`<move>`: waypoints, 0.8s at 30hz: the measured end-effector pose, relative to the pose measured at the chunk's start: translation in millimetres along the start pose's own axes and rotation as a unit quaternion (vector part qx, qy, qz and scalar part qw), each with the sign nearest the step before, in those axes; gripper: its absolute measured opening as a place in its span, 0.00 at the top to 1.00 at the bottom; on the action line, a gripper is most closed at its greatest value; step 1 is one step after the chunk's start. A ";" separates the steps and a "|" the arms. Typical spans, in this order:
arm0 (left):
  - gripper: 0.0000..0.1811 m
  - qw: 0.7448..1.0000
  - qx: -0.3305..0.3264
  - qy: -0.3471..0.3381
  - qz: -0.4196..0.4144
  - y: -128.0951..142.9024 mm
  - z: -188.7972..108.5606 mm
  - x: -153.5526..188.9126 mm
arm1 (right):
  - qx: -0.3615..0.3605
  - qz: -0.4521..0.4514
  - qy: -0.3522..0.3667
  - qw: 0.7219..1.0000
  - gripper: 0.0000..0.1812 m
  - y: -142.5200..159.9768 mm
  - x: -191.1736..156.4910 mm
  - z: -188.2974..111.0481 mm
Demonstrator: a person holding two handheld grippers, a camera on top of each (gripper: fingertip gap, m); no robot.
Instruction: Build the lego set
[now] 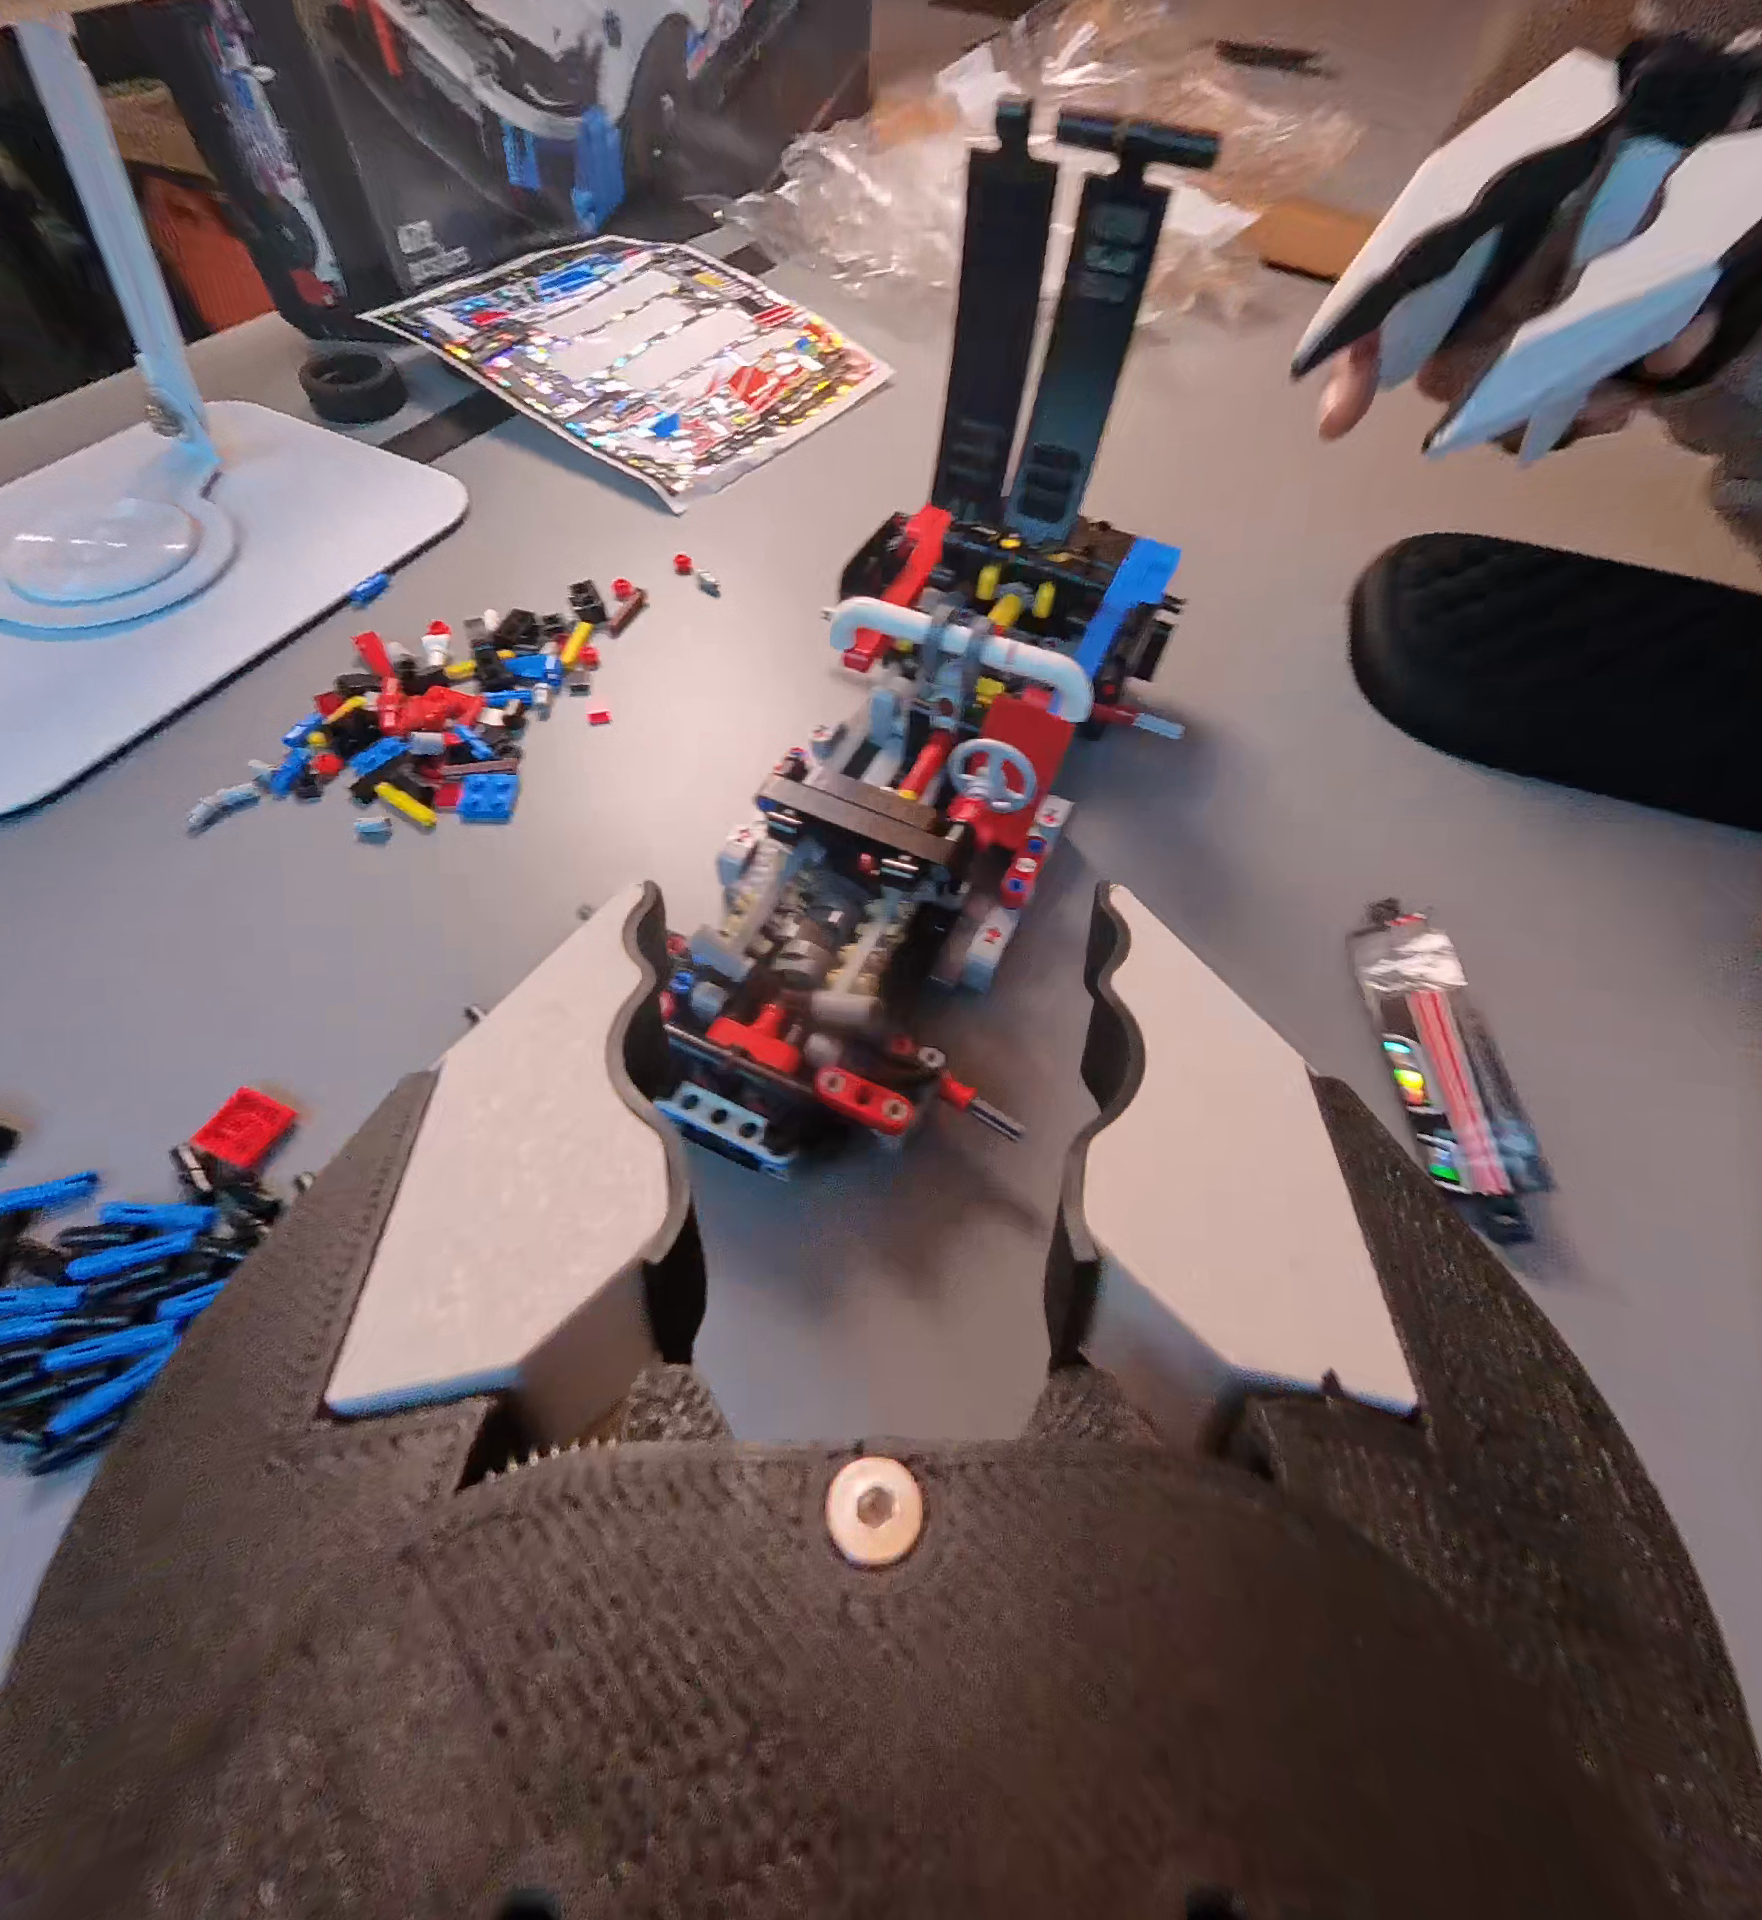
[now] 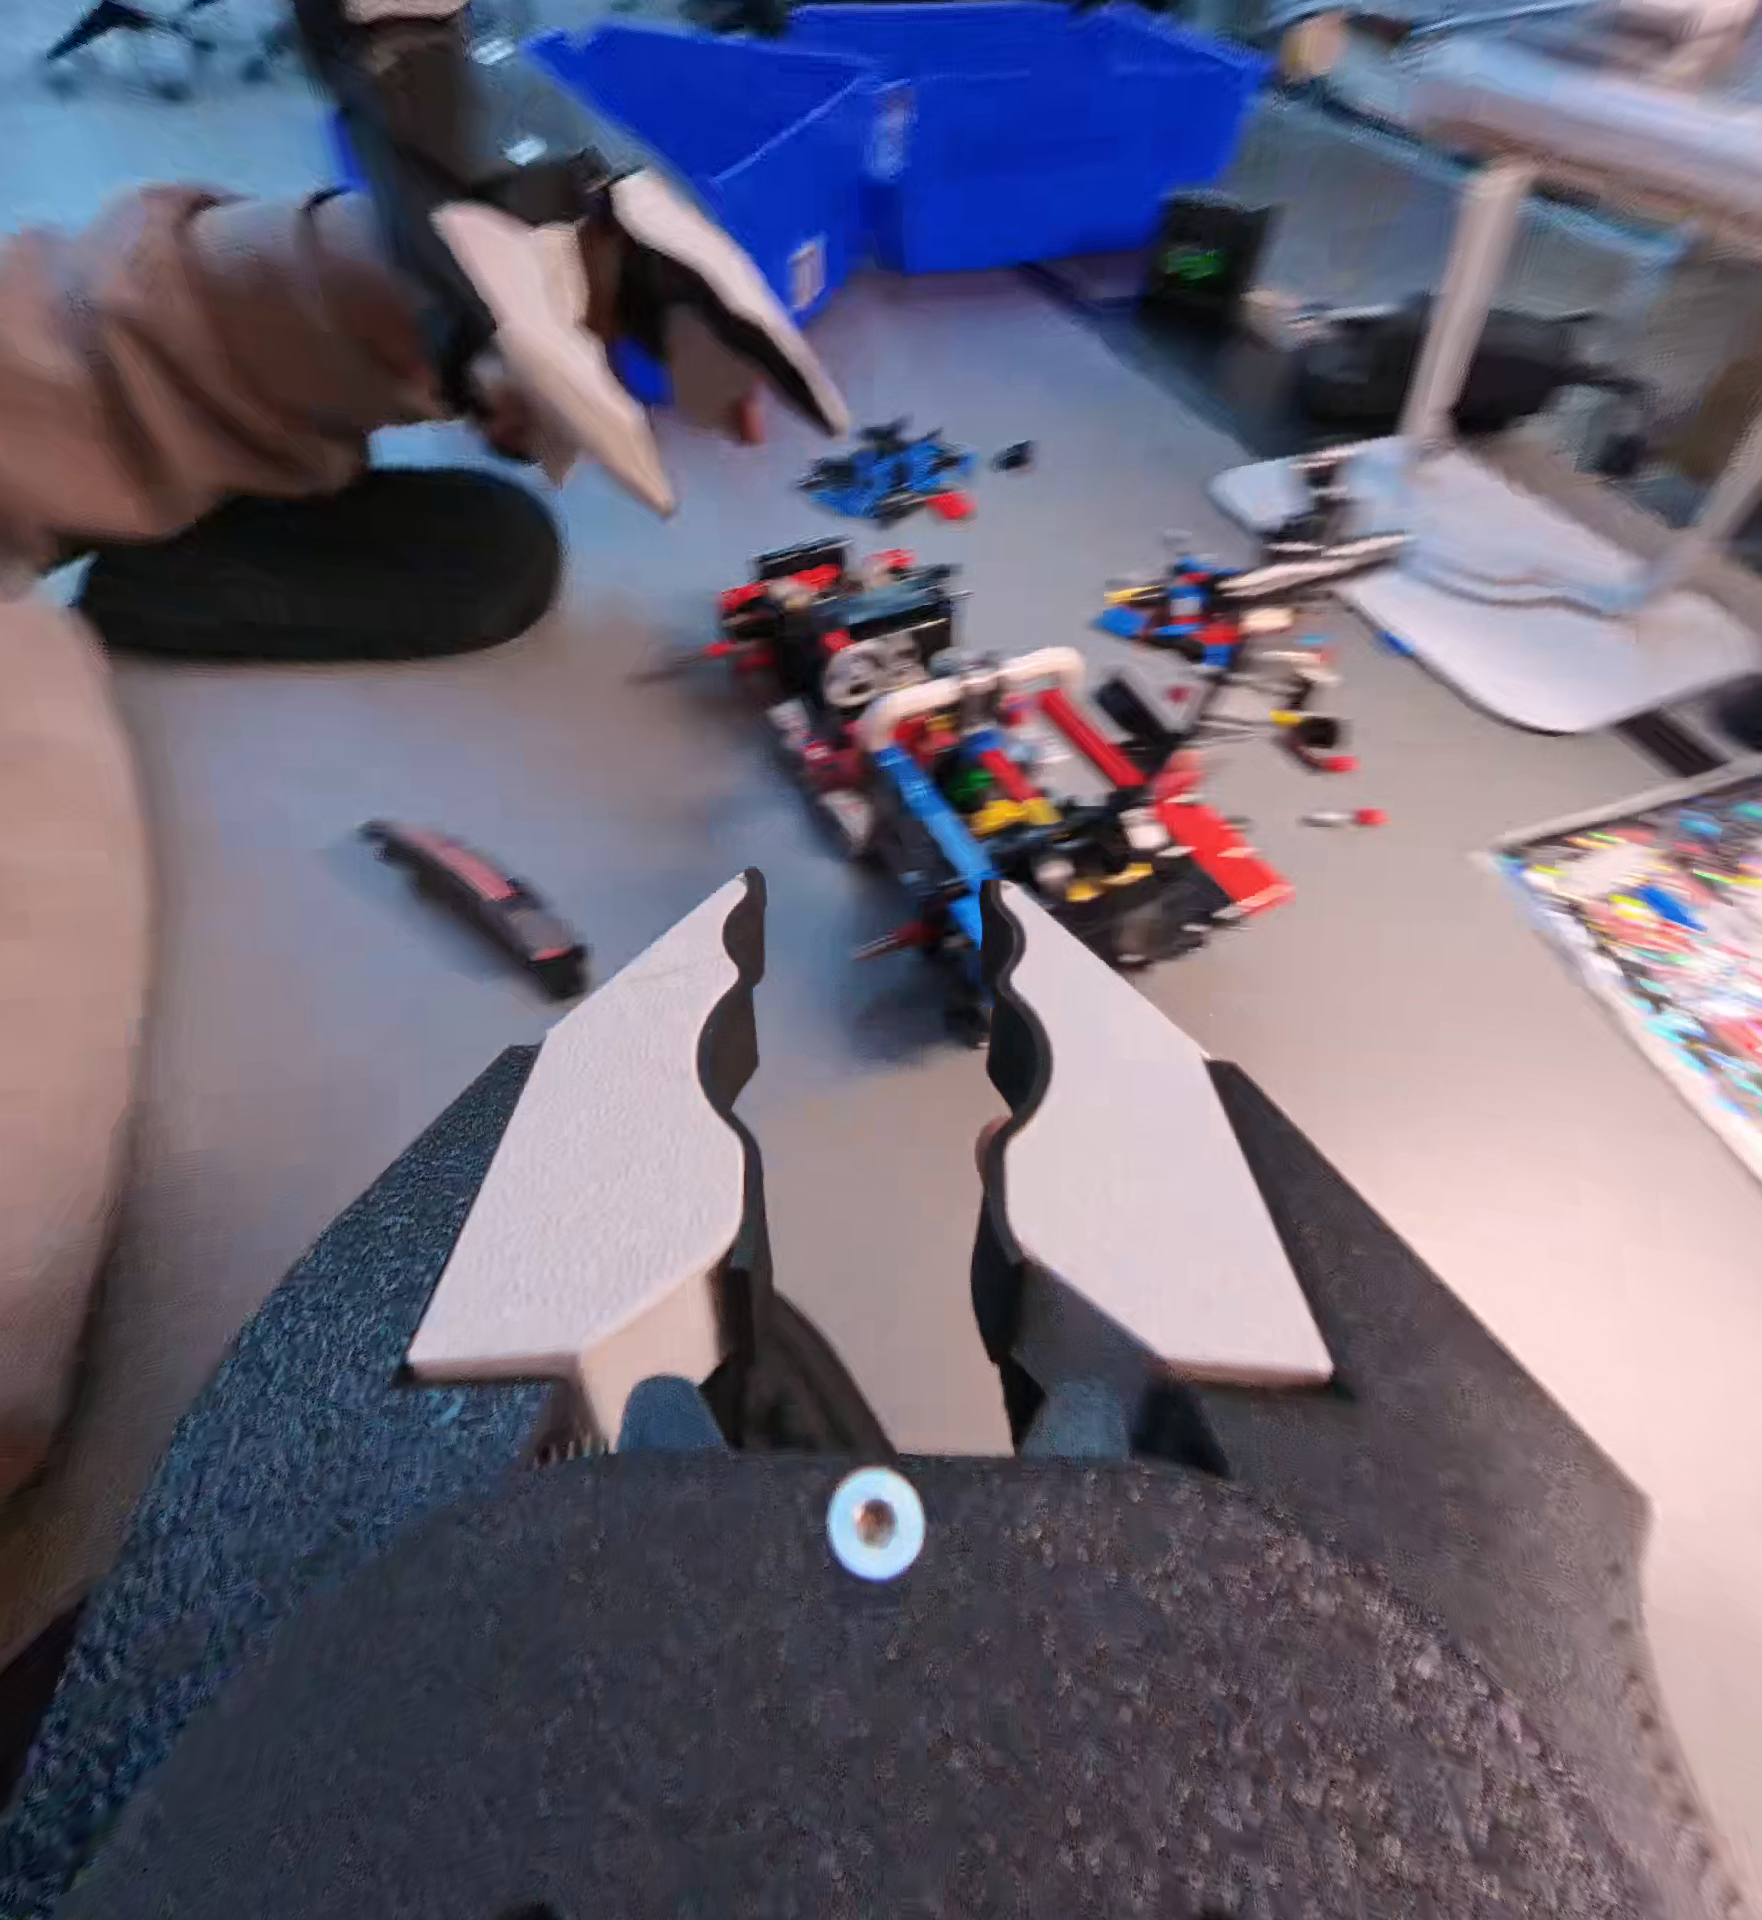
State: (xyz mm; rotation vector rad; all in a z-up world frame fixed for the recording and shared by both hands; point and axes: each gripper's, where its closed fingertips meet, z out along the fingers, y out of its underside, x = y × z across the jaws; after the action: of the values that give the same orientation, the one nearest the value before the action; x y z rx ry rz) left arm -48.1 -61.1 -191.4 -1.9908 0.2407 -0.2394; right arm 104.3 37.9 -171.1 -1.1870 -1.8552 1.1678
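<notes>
Your left claw (image 1: pixel 872 1049) hangs parted and empty right over the near end of the half-built car (image 1: pixel 944 790), whose long axis runs straight away from it along the counter (image 1: pixel 233 966). Your right claw (image 2: pixel 872 997), also parted and empty, meets the car at a slant; the left is better lined up.

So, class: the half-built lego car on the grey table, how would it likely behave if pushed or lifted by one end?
The half-built lego car would probably slide rather than roll: no wheels show on it. It is long and narrow, so lifted by one end it may flex or shed parts. Its two tall black panels look easily knocked.
</notes>
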 end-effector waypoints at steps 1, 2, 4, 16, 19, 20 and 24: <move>0.57 1.000 0.008 0.022 -0.009 0.8 -5.4 12.3 | -0.032 -0.022 -0.065 0.997 0.78 8.1 -27.0 5.3; 0.58 0.999 0.016 0.037 -0.019 1.8 -9.3 22.8 | -0.063 -0.043 -0.112 0.991 0.78 17.0 -48.9 11.2; 0.59 0.997 0.024 0.064 -0.034 6.8 -12.7 41.6 | -0.122 -0.077 -0.171 0.975 0.76 33.9 -80.0 26.9; 0.76 0.988 -0.014 0.145 -0.057 28.7 -12.5 104.4 | -0.165 -0.212 -0.149 0.952 1.00 52.6 -99.7 73.1; 0.77 0.980 -0.006 0.174 -0.098 28.1 -11.8 108.5 | -0.067 -0.214 -0.043 0.974 1.00 27.6 -77.5 64.1; 0.77 0.977 0.005 0.180 -0.116 23.4 -10.6 106.5 | -0.039 -0.228 0.004 0.973 1.00 18.7 -67.0 59.2; 0.76 0.940 0.081 0.237 -0.233 -15.8 -6.6 98.9 | 0.038 -0.316 0.167 0.933 1.00 -13.4 -36.4 40.2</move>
State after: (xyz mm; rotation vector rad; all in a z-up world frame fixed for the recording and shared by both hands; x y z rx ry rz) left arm 46.0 -87.4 -168.4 -1.7771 0.0434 -1.0169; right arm 79.6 -11.8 -176.9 -0.6107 -1.7138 0.6212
